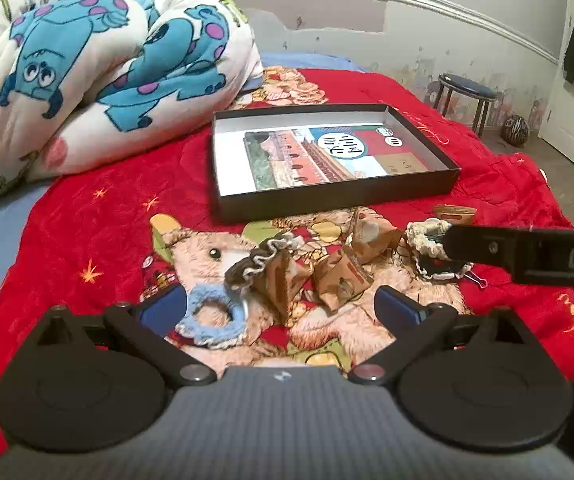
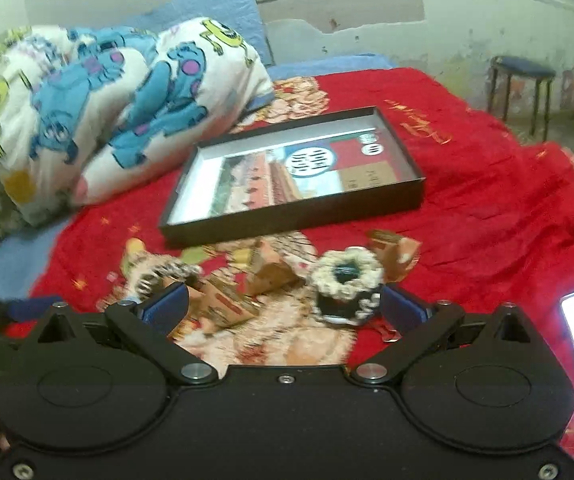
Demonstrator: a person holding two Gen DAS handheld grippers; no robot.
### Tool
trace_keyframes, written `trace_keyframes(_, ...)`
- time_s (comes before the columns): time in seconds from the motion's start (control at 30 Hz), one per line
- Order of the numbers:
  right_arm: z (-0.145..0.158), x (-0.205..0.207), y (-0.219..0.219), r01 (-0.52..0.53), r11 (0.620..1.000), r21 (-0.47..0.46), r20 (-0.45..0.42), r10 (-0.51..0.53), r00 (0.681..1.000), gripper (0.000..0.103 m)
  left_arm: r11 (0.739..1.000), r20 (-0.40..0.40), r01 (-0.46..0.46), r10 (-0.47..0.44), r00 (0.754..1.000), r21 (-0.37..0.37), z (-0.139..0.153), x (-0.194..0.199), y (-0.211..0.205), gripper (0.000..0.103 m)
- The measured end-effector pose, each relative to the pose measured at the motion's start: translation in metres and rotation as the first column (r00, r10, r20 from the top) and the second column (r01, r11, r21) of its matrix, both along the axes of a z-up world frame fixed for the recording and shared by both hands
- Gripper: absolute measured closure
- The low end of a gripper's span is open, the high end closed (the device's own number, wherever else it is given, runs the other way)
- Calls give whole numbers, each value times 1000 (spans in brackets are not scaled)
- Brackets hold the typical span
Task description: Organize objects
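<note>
Scrunchies and brown paper packets lie loose on the red blanket (image 1: 87,216), near side of the black box (image 1: 327,196). From left: light-blue scrunchie (image 1: 211,320), fuzzy ring, just beside the left gripper's (image 1: 283,304) left finger; brown-and-white ruffled scrunchie (image 1: 255,260); pyramid-shaped packets (image 1: 339,280) bunched mid-pile; cream scrunchie (image 1: 427,240) over a black, white-edged one (image 1: 443,270). Box is shallow, white-lined, holds a printed card. Left gripper: jaws wide apart, empty. Right gripper (image 2: 283,308): jaws wide apart, nothing clamped.
</note>
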State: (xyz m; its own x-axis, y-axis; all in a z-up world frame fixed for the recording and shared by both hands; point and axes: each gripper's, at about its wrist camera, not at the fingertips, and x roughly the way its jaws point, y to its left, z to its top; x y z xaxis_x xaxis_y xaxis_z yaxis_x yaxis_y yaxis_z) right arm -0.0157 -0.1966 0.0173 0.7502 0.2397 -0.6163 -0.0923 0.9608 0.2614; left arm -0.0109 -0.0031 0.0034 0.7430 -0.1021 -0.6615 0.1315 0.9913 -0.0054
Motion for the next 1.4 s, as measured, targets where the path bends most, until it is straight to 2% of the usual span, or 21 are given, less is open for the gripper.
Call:
trace_keyframes(0.07,-4,4,0,-29,999,32,-1,29,1000,5,1000,1,6,-6,1000,13,-6,5,-6,4)
trace_keyframes(0.13,-8,11,3,-56,998,30,-7,57,998,10,999,-5,11,-10,1000,36,-13,11,-13,12)
trace_keyframes(0.27,-18,24,6,-74,996,49,-13,75,997,12,997,4,-5,5,1000,81,-25,23,-21,14)
trace_keyframes(0.37,-26,34,4,-84,993,78,-29,87,996,14,997,-19,3,-2,1000,72,-33,31,-24,19)
trace_keyframes(0.53,-41,50,0,-68,987,146,-78,80,994,22,993,-35,-18,22,999,119,-43,38,-26,39)
trace_keyframes(0.67,-51,58,4,-86,982,167,-100,103,990,28,995,-75,-63,68,995,73,-50,51,-19,50)
trace_keyframes(0.73,-55,62,10,-99,981,168,-108,118,987,29,994,-74,-78,84,994,80,-52,56,-18,54)
trace_keyframes(0.9,-67,74,20,-106,979,172,-146,132,981,35,993,-111,-96,103,989,67,-58,68,-17,59)
trace_keyframes(1.07,-76,85,25,-105,973,205,-174,141,975,35,991,-144,-101,113,983,91,-63,76,-20,53)
trace_keyframes(1.27,-84,94,21,-82,959,270,-203,140,969,35,989,-195,-134,144,970,65,-63,84,-16,63)
trace_keyframes(1.4,-83,95,26,-94,960,265,-207,152,966,36,988,-219,-142,151,964,58,-62,83,-12,68)
